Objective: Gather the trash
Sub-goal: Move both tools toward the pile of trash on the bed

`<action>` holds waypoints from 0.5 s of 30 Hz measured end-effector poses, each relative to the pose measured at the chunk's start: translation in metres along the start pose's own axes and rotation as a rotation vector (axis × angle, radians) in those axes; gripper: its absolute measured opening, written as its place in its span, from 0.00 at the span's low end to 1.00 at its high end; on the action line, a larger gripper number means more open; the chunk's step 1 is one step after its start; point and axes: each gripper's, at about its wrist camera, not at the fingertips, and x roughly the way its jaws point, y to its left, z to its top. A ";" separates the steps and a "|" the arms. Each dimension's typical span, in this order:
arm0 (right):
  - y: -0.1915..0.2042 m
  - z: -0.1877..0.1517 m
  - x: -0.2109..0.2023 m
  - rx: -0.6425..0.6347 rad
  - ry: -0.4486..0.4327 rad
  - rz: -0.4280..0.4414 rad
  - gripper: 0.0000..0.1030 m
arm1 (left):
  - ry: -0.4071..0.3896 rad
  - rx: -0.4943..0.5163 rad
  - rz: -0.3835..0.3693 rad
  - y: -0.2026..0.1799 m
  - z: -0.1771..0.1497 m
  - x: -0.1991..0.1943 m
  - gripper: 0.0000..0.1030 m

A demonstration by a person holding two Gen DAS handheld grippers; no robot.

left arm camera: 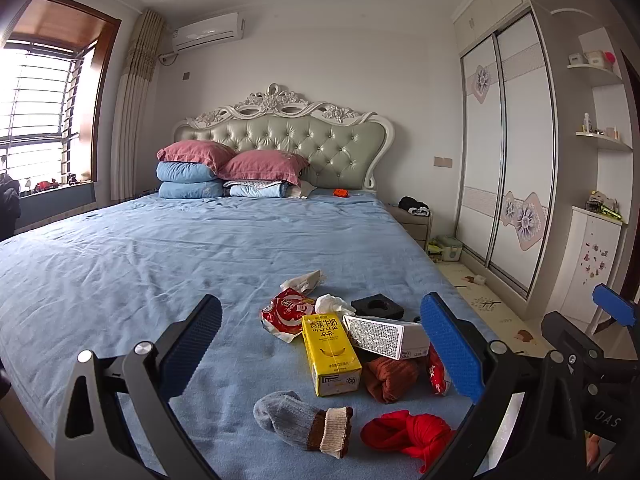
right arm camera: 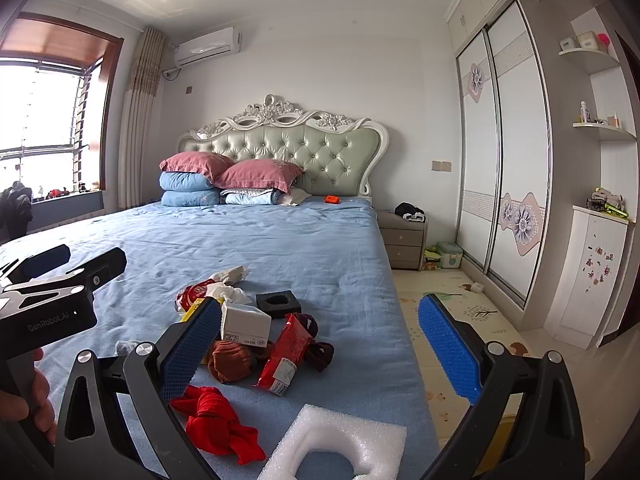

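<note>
Trash lies in a heap on the blue bed sheet [left arm camera: 160,248]: a yellow milk carton [left arm camera: 330,354], a white box [left arm camera: 386,336], a red and white snack bag [left arm camera: 286,312], crumpled tissue [left arm camera: 332,304], a black foam block [left arm camera: 378,306] and a red wrapper [right arm camera: 286,354]. White foam [right arm camera: 340,446] lies near the foot edge. Socks are mixed in: grey [left arm camera: 302,424], brown [left arm camera: 390,376] and red [left arm camera: 412,434]. My left gripper [left arm camera: 324,356] is open above the heap. My right gripper [right arm camera: 320,354] is open over the bed's right edge. Both are empty.
Pillows [left arm camera: 224,172] and folded bedding sit at the headboard, with a small orange thing [left arm camera: 341,192] beside them. A nightstand [right arm camera: 402,240] and a sliding wardrobe [right arm camera: 504,184] stand right of the bed, with a play mat [right arm camera: 452,320] on the floor. A window is at the left.
</note>
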 end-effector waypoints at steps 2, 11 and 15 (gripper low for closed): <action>0.000 0.000 0.001 -0.002 0.002 -0.001 0.92 | 0.001 -0.001 0.001 0.000 0.000 0.000 0.96; 0.002 -0.003 0.003 -0.005 0.004 0.005 0.92 | 0.009 -0.006 0.006 0.002 -0.001 0.000 0.96; 0.005 -0.004 0.002 -0.009 0.004 0.018 0.92 | 0.010 -0.009 0.021 0.007 -0.002 0.000 0.96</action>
